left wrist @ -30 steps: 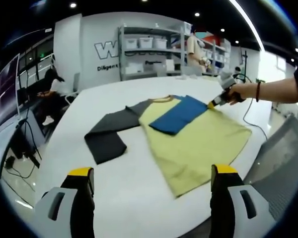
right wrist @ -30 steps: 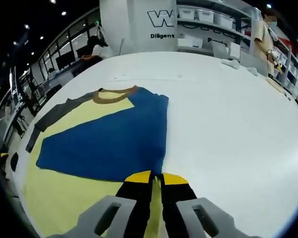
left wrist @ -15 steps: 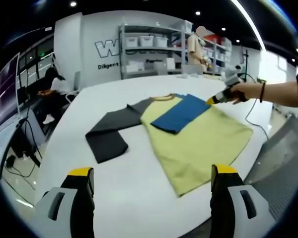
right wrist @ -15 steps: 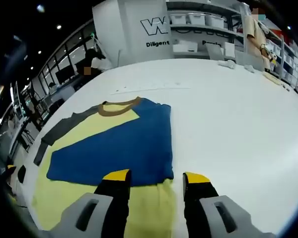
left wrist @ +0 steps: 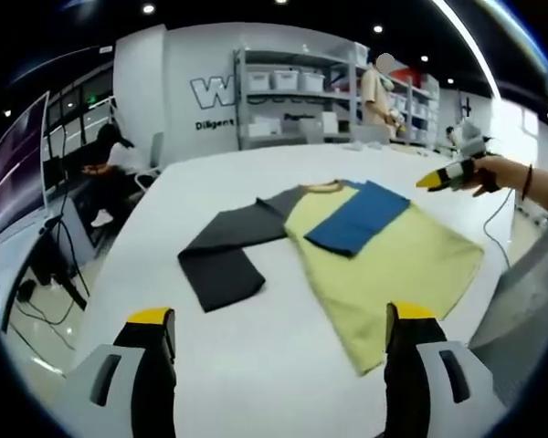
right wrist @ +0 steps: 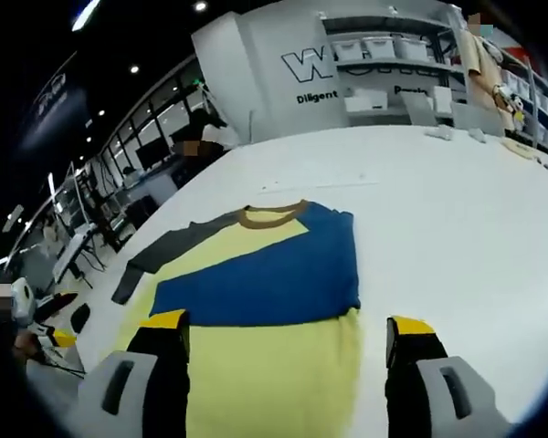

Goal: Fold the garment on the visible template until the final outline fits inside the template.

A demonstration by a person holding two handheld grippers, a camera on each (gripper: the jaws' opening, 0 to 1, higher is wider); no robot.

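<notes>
The shirt lies flat on the white table [left wrist: 256, 365]: a yellow body [left wrist: 402, 265], a dark grey sleeve [left wrist: 228, 255] spread out to the left, and a blue sleeve [left wrist: 356, 217] folded across the chest. My left gripper [left wrist: 279, 319] hovers open over bare table, short of the shirt. The right gripper [left wrist: 446, 176], held by a hand, hangs above the shirt's far right side. In the right gripper view the blue sleeve [right wrist: 274, 278] lies over the yellow body [right wrist: 265, 374], below the brown collar [right wrist: 272, 215]. My right gripper [right wrist: 289, 324] is open above the yellow cloth, holding nothing.
Shelves [left wrist: 301, 100] with white bins stand behind the table, with a person [left wrist: 379, 91] next to them. Another person [left wrist: 110, 164] sits at a desk on the left. The table's edge [left wrist: 119, 274] runs along the left.
My right gripper has opened, let go of the blue sleeve's edge and drawn back up off the shirt. The sleeve stays folded over the chest. The left gripper has shifted only slightly.
</notes>
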